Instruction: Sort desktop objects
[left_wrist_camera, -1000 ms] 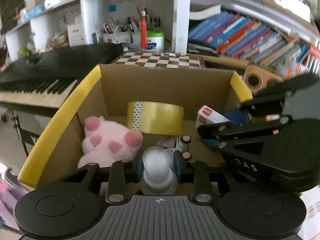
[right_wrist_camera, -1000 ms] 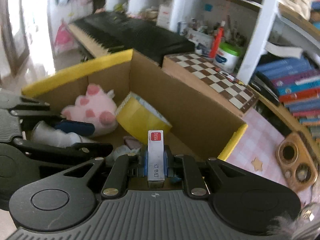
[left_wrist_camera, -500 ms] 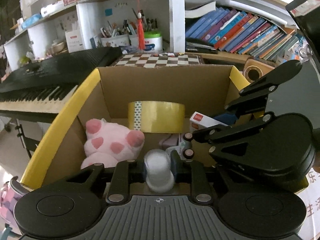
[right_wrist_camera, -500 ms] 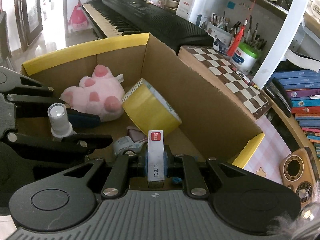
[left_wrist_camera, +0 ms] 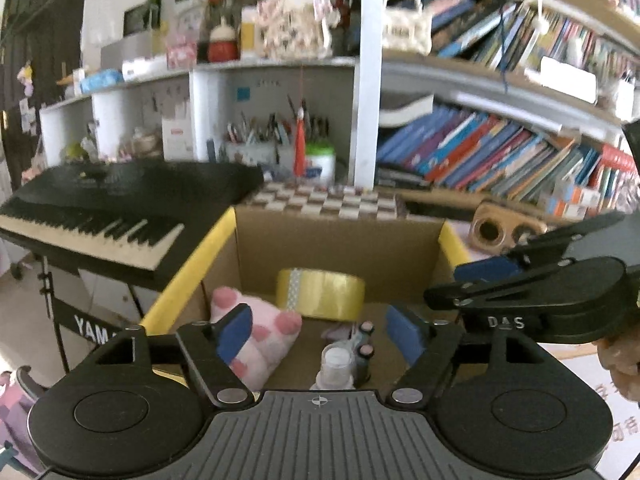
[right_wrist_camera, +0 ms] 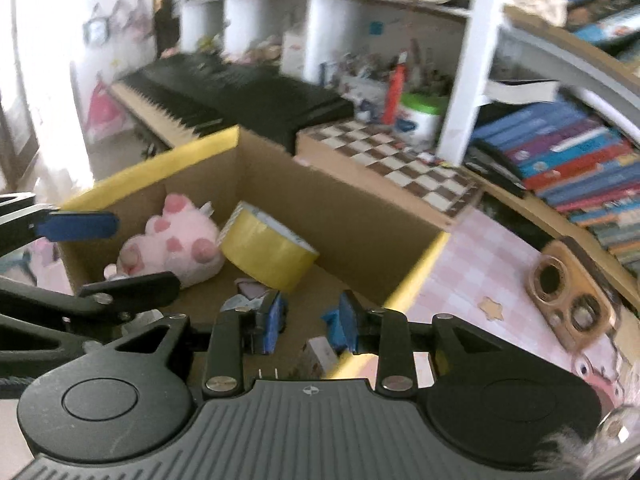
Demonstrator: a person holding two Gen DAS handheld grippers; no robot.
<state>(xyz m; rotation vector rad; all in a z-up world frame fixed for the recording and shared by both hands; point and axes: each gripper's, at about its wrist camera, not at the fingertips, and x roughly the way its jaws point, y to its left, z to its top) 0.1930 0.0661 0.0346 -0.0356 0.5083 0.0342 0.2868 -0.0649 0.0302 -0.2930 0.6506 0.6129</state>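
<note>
Both grippers hang over a cardboard box (left_wrist_camera: pixel 340 248) with yellow rims. My left gripper (left_wrist_camera: pixel 320 332) is opening, its blue pads wide apart and touching nothing. A small white bottle (left_wrist_camera: pixel 336 366) sits below them inside the box. My right gripper (right_wrist_camera: pixel 310 322) is opening too, with a gap between its pads. A small white staple box (right_wrist_camera: pixel 320 354) lies beneath it on the box floor. A pink plush toy (right_wrist_camera: pixel 172 248) and a roll of yellow tape (right_wrist_camera: pixel 268 248) rest against the far walls. Small items (left_wrist_camera: pixel 364 340) lie beside the bottle.
A black keyboard (left_wrist_camera: pixel 108 208) stands left of the box and a chessboard (right_wrist_camera: pixel 404 168) behind it. Shelves of books (left_wrist_camera: pixel 500 156) and a pen pot fill the back. A wooden camera-shaped block (right_wrist_camera: pixel 568 300) lies on the pink checked cloth (right_wrist_camera: pixel 480 264) to the right.
Both grippers have opened and lifted back. The white bottle has left the left jaws and the staple box the right jaws; both now lie in the cardboard box.
</note>
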